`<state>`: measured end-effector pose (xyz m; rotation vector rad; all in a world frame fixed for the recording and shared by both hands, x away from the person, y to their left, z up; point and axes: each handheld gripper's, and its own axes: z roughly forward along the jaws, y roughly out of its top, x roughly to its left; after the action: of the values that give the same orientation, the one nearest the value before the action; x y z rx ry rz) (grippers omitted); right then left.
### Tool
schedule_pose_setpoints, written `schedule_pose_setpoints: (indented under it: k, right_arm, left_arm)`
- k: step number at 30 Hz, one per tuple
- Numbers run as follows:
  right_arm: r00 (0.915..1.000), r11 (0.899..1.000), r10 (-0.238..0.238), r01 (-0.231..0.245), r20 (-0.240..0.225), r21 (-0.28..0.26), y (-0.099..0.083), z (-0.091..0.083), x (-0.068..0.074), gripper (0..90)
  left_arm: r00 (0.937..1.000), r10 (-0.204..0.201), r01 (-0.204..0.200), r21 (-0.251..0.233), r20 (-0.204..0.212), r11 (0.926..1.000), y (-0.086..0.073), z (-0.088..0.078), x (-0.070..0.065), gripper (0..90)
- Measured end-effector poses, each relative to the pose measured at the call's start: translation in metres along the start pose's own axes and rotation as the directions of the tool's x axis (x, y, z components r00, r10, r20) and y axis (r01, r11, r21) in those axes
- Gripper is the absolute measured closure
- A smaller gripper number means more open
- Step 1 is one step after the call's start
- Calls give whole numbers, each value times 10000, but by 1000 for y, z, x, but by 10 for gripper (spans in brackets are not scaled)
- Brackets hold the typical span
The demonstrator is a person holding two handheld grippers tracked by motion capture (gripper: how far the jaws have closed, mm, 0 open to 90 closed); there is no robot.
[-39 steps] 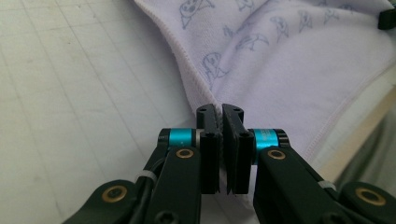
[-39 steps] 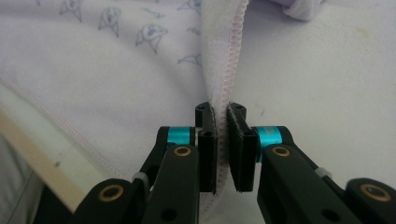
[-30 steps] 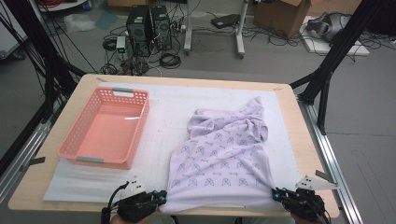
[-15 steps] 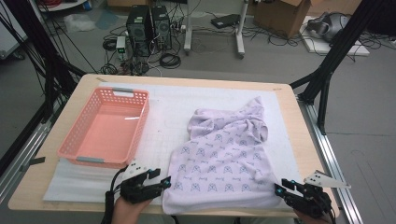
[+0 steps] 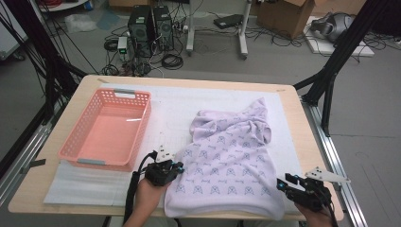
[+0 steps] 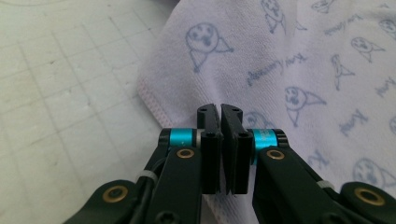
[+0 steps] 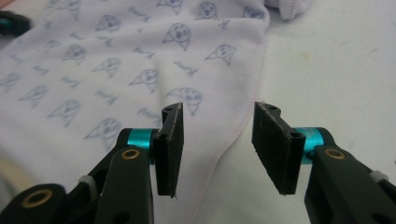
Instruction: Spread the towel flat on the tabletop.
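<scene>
while left gripper [image 6: 219, 109] jaws meet over cloth [image 5: 227, 161] hem, right gripper [image 7: 217, 116] jaws gape astride edge.

A pale lilac cloth [image 5: 227, 161] with small printed faces lies rumpled, spread across the lower right centre of the frame.

We carry two black grippers, the left gripper [image 5: 176, 166] and the right gripper [image 5: 283, 182]. Each has flat black jaws with rough dark pads, turquoise metal collars behind them, brass-coloured rivets along the black linkage arms and white cable ties. A grey three-cornered plate [image 5: 327, 175] tops the right one, and a black cable [image 5: 131, 194] trails from the left.
</scene>
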<state>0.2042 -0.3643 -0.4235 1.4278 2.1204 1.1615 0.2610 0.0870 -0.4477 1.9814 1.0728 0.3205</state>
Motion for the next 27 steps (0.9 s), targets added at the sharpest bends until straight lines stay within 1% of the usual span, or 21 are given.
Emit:
schedule_pose_setpoints:
  k: [2, 3, 5, 7, 10, 11, 12, 13, 14, 15, 16, 17, 18, 19, 21, 22, 23, 24, 25, 26, 27]
  right_arm:
    - [9997, 9999, -85, 82, 208, 152, 2, 9, -3, 566]
    - [9996, 9997, 3, -10, 272, 250, 2, 13, -5, 573]
    - [9995, 9993, 13, -25, 317, 374, 3, 22, -9, 584]
    - [9997, 9988, 76, -87, 239, 475, 4, 31, -10, 589]
    - [9992, 9970, -298, 279, 263, 725, 7, 43, -4, 638]
    - [9979, 9959, -497, 463, 420, 782, 7, 45, -2, 675]
    - [9961, 9950, -685, 642, 548, 767, 8, 46, 0, 777]
    - [9977, 9942, -674, 664, 99, 846, 8, 47, 0, 859]
    - [9951, 9915, -958, 933, 235, 908, 8, 46, 2, 867]
    - [9888, 9863, -1363, 1297, 608, 1024, 9, 44, 3, 873]
    - [9789, 9819, -1675, 1549, 1169, 1093, 9, 40, 2, 875]
    - [9773, 9855, -1544, 1418, 1451, 936, 8, 36, -3, 875]
    - [9868, 9945, -841, 745, 1382, 733, 5, 30, -12, 875]
    - [9893, 9970, -513, 427, 1366, 653, 3, 28, -17, 873]
    - [9936, 9983, -299, 242, 1088, 537, -3, 26, -20, 847]
    - [9944, 9988, -277, 234, 1025, 429, -4, 26, -19, 781]
    - [9953, 9996, -126, 100, 965, 280, -5, 25, -18, 720]
    - [9967, 9998, 40, -57, 816, 205, -4, 24, -18, 679]
    - [9973, 9998, 154, -162, 723, 110, -3, 23, -19, 618]
    - [9969, 9997, 257, -260, 748, 27, -3, 22, -18, 604]
    - [9975, 9995, 327, -330, 626, 30, -4, 21, -18, 601]
  left_arm:
    - [9999, -76, 74, -193, -113, 9998, -8, -12, 4, 876]
    - [9995, -190, 184, -257, -249, 9995, -12, -19, 5, 880]
    - [9981, -200, 180, -337, -582, 9993, -20, -33, 11, 897]
    - [9968, -328, 298, -434, -724, 9986, -27, -45, 17, 897]
    - [9978, -291, 258, -557, -593, 9981, -30, -54, 19, 895]
    - [9983, -277, 246, -608, -504, 9978, -30, -54, 19, 875]
    - [9982, -382, 353, -626, -457, 9974, -28, -52, 18, 804]
    - [9986, -430, 409, -641, -314, 9971, -26, -49, 17, 750]
    - [9986, -490, 477, -681, -174, 9965, -24, -44, 17, 707]
    - [9985, -548, 541, -708, -80, 9960, -23, -40, 16, 634]
    - [9982, -599, 600, -710, 25, 9957, -20, -35, 15, 574]
    - [9982, -593, 600, -639, 125, 9962, -17, -27, 14, 520]
    - [9979, -613, 625, -582, 219, 9963, -14, -21, 13, 480]
    - [9978, -594, 609, -501, 309, 9969, -11, -15, 11, 460]
    - [9967, -511, 530, -283, 634, 9982, -5, -3, 7, 431]
    - [9960, -387, 409, -255, 805, 9988, -1, 5, 2, 429]
    - [9971, -239, 258, -258, 718, 9993, 1, 8, -2, 405]
    - [9984, 82, -74, -151, 551, 9999, 4, 12, -5, 451]
    - [9989, 431, -430, -63, 157, 9991, 5, 12, -7, 583]
    - [9989, 378, -377, -22, 282, 9993, 7, 13, -6, 817]
    - [9998, 107, -108, 35, 138, 9999, 8, 12, -4, 855]
